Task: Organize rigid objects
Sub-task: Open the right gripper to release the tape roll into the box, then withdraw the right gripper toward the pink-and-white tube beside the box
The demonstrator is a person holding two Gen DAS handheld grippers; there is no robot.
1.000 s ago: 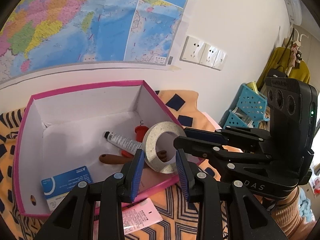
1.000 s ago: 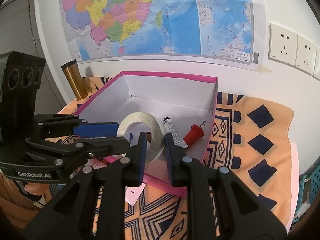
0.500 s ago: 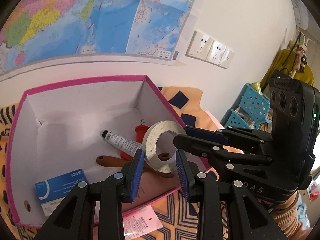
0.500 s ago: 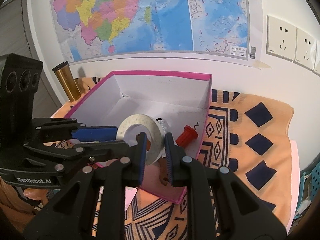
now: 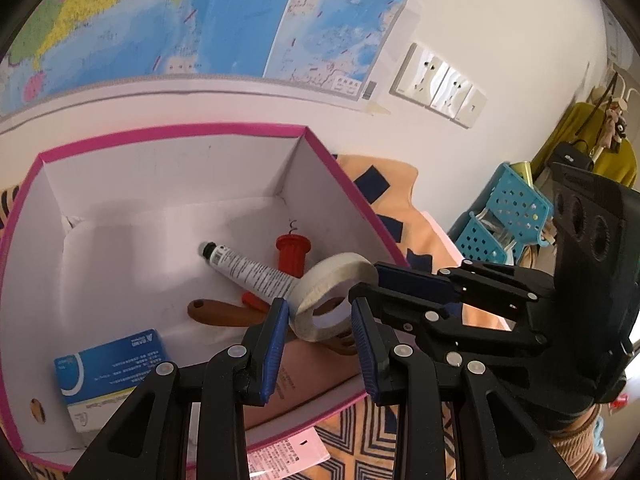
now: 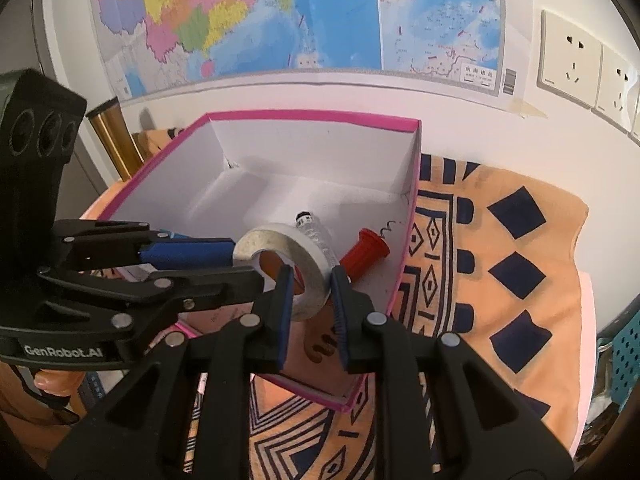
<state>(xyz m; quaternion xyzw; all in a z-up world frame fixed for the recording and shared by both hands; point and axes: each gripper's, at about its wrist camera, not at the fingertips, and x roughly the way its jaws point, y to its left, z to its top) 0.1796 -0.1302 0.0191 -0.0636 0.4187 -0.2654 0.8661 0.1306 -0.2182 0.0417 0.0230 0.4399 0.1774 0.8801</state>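
Observation:
A white tape roll [image 5: 336, 280] hangs tilted over the near right corner of the pink-rimmed white box [image 5: 336, 168]. My left gripper [image 5: 322, 336] is shut on its near edge. My right gripper [image 6: 310, 302] is shut on the roll [image 6: 280, 248] too, and in the left wrist view it reaches in from the right [image 5: 368, 284]. Below in the box lie a white tube [image 5: 248, 268], a red-handled corkscrew [image 5: 292, 254], a brown wooden handle [image 5: 220, 312] and a blue carton [image 5: 112, 364].
The box stands on an orange patterned cloth [image 6: 500, 280] against a wall with a map and sockets. A gold tumbler [image 6: 110, 132] is behind the box's left corner. A blue basket [image 5: 512, 208] sits off to the right. A pink tag [image 5: 288, 456] lies in front of the box.
Both grippers have sunk a little toward the box with the tape roll between them. The roll has tipped from nearly upright to a flatter tilt.

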